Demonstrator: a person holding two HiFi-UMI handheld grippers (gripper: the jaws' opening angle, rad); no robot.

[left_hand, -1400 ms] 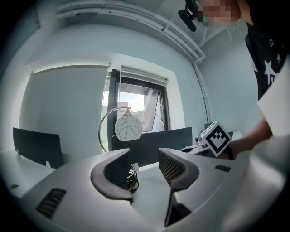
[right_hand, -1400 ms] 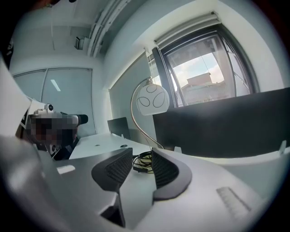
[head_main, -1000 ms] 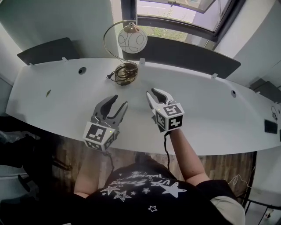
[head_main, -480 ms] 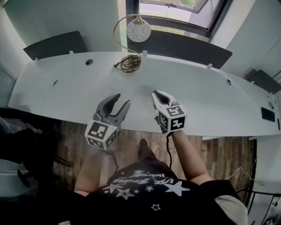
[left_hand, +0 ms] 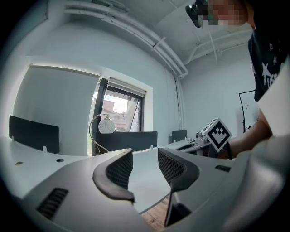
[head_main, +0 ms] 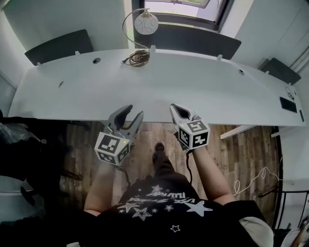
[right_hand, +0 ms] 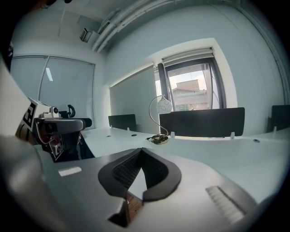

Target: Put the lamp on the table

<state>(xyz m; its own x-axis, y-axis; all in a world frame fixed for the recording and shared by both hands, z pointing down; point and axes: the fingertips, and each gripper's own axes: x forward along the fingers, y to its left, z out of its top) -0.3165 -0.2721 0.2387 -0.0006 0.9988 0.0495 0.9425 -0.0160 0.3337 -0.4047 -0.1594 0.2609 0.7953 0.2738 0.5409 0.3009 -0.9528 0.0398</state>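
The lamp stands at the far edge of the white table [head_main: 203,91]: a thin curved stem, a white globe shade [head_main: 146,22] and a coiled cord at its base [head_main: 139,58]. The lamp [left_hand: 106,125] is small and distant in the left gripper view, and the lamp [right_hand: 163,108] is equally far off in the right gripper view. My left gripper [head_main: 133,113] hovers at the table's near edge, open and empty. My right gripper [head_main: 176,108] is beside it, shut on nothing. Both are far from the lamp. In their own views, the left gripper [left_hand: 145,156] shows a clear gap and the right gripper [right_hand: 141,150] has its pads [right_hand: 156,170] together.
Dark divider panels [head_main: 60,46] line the table's back edge in front of a window [head_main: 186,7]. A dark phone [head_main: 288,104] lies at the table's right end. Wooden floor [head_main: 251,154] and the person's legs are below the grippers.
The right jaws have closed from open to shut. Both grippers and the view have drawn back from the table to its near edge. The lamp has stayed put.
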